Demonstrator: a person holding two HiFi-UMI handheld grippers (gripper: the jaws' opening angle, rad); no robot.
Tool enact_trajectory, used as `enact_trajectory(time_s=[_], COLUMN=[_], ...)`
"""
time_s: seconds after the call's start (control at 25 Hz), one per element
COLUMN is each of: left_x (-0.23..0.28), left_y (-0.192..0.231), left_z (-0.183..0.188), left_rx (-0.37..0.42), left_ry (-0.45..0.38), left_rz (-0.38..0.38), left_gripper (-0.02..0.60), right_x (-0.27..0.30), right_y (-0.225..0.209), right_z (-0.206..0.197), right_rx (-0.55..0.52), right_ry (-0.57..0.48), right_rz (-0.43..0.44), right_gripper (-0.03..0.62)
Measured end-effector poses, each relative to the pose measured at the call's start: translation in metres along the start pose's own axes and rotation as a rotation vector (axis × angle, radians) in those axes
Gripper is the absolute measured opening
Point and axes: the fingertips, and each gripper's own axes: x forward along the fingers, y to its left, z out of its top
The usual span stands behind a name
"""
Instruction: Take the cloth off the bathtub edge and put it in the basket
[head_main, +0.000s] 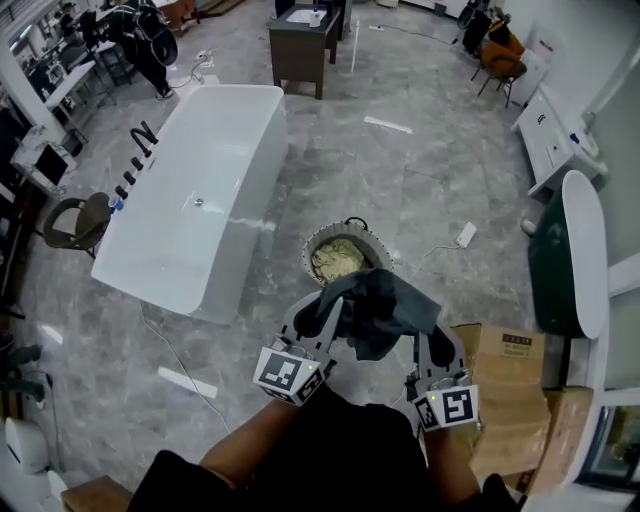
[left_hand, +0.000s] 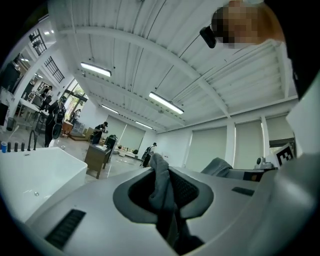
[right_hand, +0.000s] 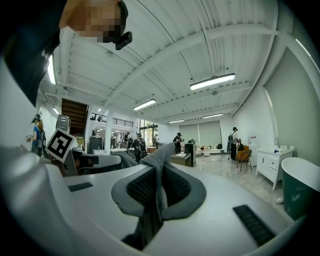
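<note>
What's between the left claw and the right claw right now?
The dark grey cloth spans that gap, pinched by the left claw and the right claw and sagging bunched between them. The head view shows it.

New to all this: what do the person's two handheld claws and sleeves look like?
Both the left claw and right claw are pale grey plastic shells with black ribbed pads. Each carries a white cube printed with black square markers. The sleeves are black.

Left tool (left_hand: 161, 175), right tool (right_hand: 159, 175): both clamped
</note>
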Motion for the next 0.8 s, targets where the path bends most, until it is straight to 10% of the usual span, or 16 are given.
enact_trajectory(time_s=[0.8], left_x=[0.093], left_y=[0.092], left_z=[0.072], left_rx=[0.04], left_ry=[-0.087], left_rz=[0.009], left_gripper=[0.066], right_x=[0.154], right_y=[-0.03], right_z=[0.059], right_rx=[-0.013], right_ry=[-0.122], right_rz=[0.094], right_gripper=[0.038])
